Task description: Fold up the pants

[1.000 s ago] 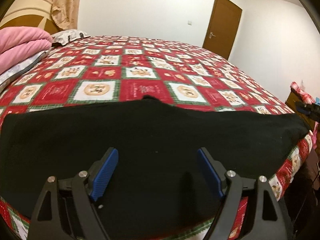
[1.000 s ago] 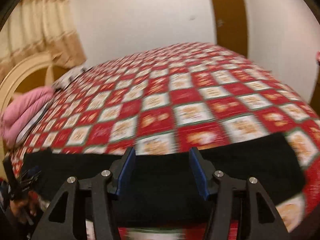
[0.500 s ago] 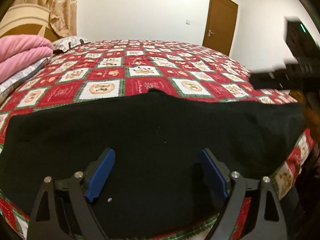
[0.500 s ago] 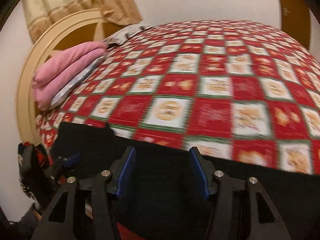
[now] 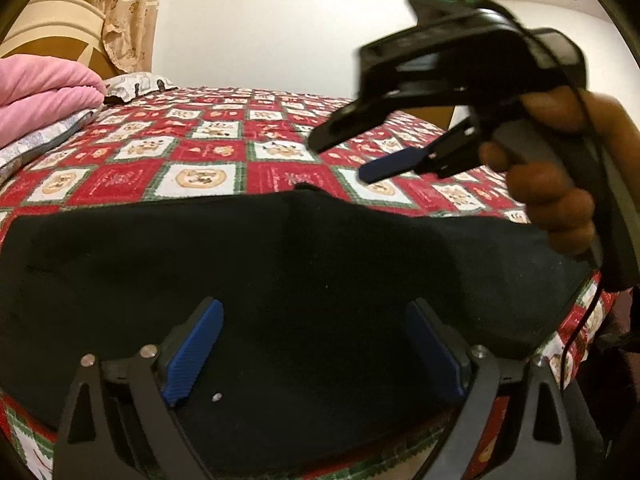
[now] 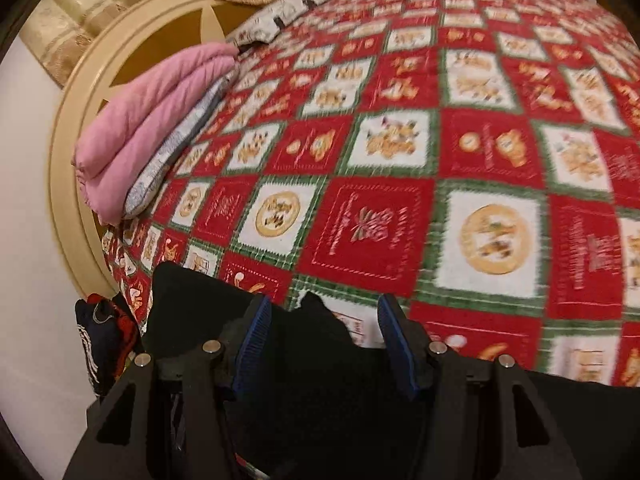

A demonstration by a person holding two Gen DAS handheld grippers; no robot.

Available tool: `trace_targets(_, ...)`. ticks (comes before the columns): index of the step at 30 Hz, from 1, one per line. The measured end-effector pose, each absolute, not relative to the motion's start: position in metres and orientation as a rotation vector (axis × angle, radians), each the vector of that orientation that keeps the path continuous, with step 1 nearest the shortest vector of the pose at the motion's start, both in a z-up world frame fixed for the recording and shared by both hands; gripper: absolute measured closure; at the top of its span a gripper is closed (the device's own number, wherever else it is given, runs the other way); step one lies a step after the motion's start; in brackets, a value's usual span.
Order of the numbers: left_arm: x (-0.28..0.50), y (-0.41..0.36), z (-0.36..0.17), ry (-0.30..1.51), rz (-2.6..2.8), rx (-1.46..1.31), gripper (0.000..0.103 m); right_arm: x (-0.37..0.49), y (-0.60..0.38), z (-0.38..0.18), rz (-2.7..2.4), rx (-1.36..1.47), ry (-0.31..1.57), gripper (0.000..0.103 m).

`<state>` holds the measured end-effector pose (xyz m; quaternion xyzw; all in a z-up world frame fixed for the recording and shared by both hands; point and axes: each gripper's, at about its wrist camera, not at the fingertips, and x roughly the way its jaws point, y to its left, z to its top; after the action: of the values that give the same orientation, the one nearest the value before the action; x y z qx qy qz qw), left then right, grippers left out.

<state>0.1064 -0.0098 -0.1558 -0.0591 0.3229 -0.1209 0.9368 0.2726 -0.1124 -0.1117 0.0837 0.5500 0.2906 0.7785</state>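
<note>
Black pants (image 5: 304,272) lie flat across the near edge of the bed, long side left to right; they also show in the right wrist view (image 6: 320,372). My left gripper (image 5: 316,344) is open, low over the pants' near middle, holding nothing. My right gripper (image 6: 324,340) is open above the pants' far edge, near a small raised fold (image 6: 316,308). In the left wrist view the right gripper (image 5: 376,152) hangs in the air above the pants' right half, held in a hand (image 5: 556,184).
The bed has a red, white and green Christmas-patterned cover (image 5: 208,160). A folded pink blanket (image 6: 156,116) and a pillow (image 5: 136,84) lie by the cream headboard (image 6: 76,128). Dark clothing (image 6: 100,340) hangs off the bed's left corner. A white wall stands behind.
My right gripper has swung left over the pants, now filling the upper right of the left wrist view. My left gripper has dropped slightly closer to the pants. Both stay open.
</note>
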Motion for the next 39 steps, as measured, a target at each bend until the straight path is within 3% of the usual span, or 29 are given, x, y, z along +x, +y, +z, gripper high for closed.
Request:
trace_targets(5,0.105,-0.013,-0.157,0.652,-0.243,-0.101,0.003,0.278,-0.094,-0.123,0.635,0.162,1.232,0.046)
trace_targets(9,0.105,-0.015,-0.158,0.646,-0.241,-0.097,0.001,0.283,-0.09,-0.135,0.64,0.18,1.284,0.069)
trace_targets(11,0.106,-0.016,-0.158,0.644,-0.237,-0.094,0.0,0.283,-0.088,-0.141,0.638,0.178,1.304,0.072)
trace_targets(15,0.107,-0.016,-0.159,0.643,-0.234,-0.087,0.0,0.285,-0.096,-0.139,0.663,0.27,1.268,0.096)
trace_targets(22,0.109,-0.014,-0.159,0.639,-0.239,-0.101,0.0,0.285,-0.103,-0.119,0.661,0.299,1.181,0.098)
trace_targets(32,0.107,-0.021,-0.163,0.636,-0.225,-0.029,0.0,0.3,-0.104,-0.15,0.581,0.236,1.207,0.099)
trace_targets(39,0.105,-0.015,-0.16,0.628,-0.246,-0.07,0.0,0.3,-0.104,-0.141,0.633,0.217,1.174,0.102)
